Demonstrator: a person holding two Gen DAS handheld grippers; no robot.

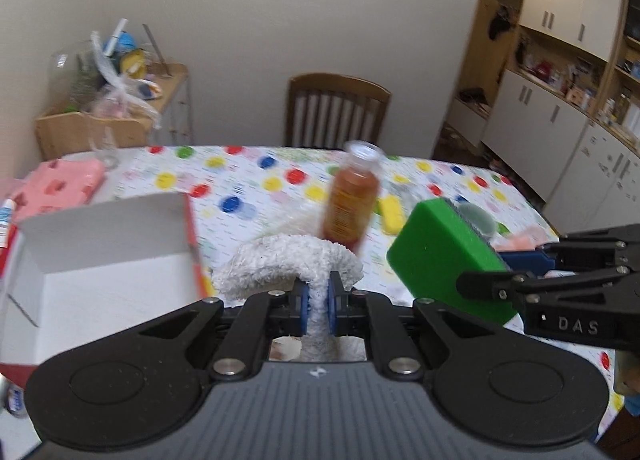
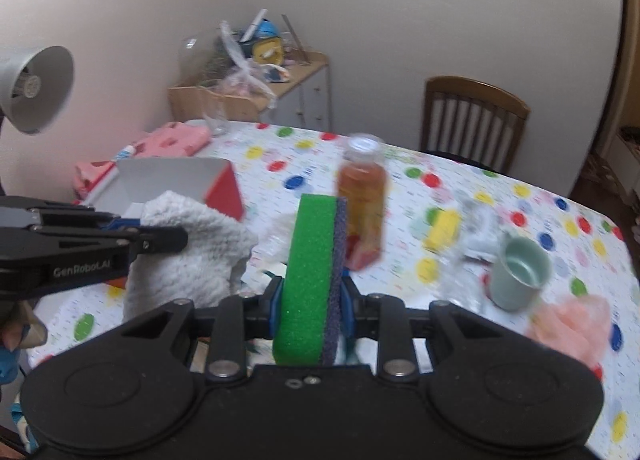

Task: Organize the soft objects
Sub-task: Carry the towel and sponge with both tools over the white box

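My left gripper (image 1: 319, 306) is shut on a fluffy white cloth (image 1: 288, 260) and holds it above the table; the cloth also shows in the right wrist view (image 2: 192, 248). My right gripper (image 2: 310, 308) is shut on a green sponge with a dark scrub side (image 2: 312, 276); the sponge shows in the left wrist view (image 1: 444, 256) to the right of the cloth. An open white box with red sides (image 1: 104, 260) stands at the left, also in the right wrist view (image 2: 180, 180). A yellow sponge (image 2: 442, 230) and a pink cloth (image 2: 568, 324) lie on the table.
An orange bottle (image 2: 362, 208) stands mid-table on the dotted tablecloth (image 1: 260, 176). A pale green cup (image 2: 518, 274) stands at the right. Folded pink fabric (image 1: 60, 184) lies at the far left. A wooden chair (image 1: 336, 110) stands behind the table. A lamp (image 2: 36, 88) hangs at the left.
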